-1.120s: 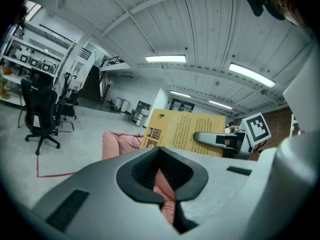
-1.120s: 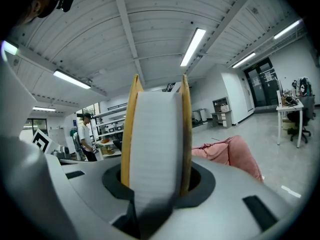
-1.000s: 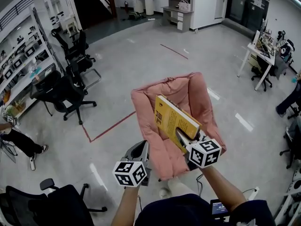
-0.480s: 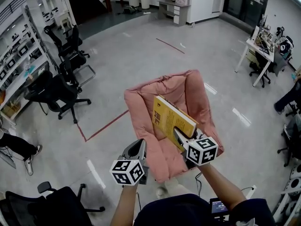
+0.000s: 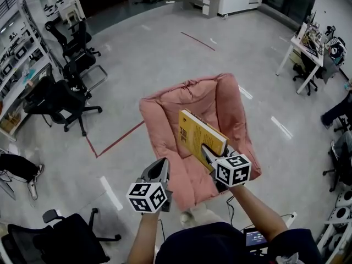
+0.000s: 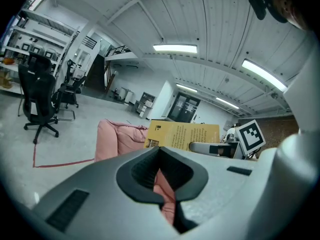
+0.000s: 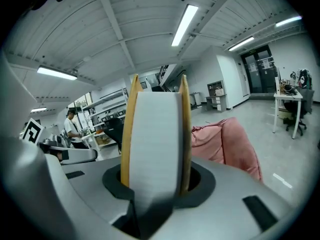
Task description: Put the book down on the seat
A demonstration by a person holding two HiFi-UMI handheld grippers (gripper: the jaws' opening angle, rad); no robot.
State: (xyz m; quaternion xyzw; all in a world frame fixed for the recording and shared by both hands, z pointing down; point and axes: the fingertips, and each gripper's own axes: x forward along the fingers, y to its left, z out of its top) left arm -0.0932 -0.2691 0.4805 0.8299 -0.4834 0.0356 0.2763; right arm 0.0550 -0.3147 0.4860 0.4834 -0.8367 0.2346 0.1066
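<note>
A pink padded seat (image 5: pixel 165 120) stands on the grey floor just ahead of me. A thick yellow book (image 5: pixel 198 136) hangs tilted above the seat's right half, apart from the cushion. My right gripper (image 5: pixel 209 154) is shut on the book's near edge. In the right gripper view the book's white page block (image 7: pixel 152 134) stands upright between the jaws, with the seat (image 7: pixel 230 139) behind it. My left gripper (image 5: pixel 159 170) hovers at the seat's front left corner, shut and holding nothing. The left gripper view shows the book (image 6: pixel 182 135) over the seat (image 6: pixel 112 139).
Black office chairs (image 5: pixel 60 95) and shelving line the left side, and another black chair (image 5: pixel 49 241) is at my lower left. A red tape line (image 5: pixel 113 142) runs on the floor beside the seat. A white desk (image 5: pixel 308 48) and a standing person (image 5: pixel 338 111) are at the right.
The head view has shifted a little, so the seat sits lower and further left in the picture. The book stays held over the seat and the left gripper keeps its place.
</note>
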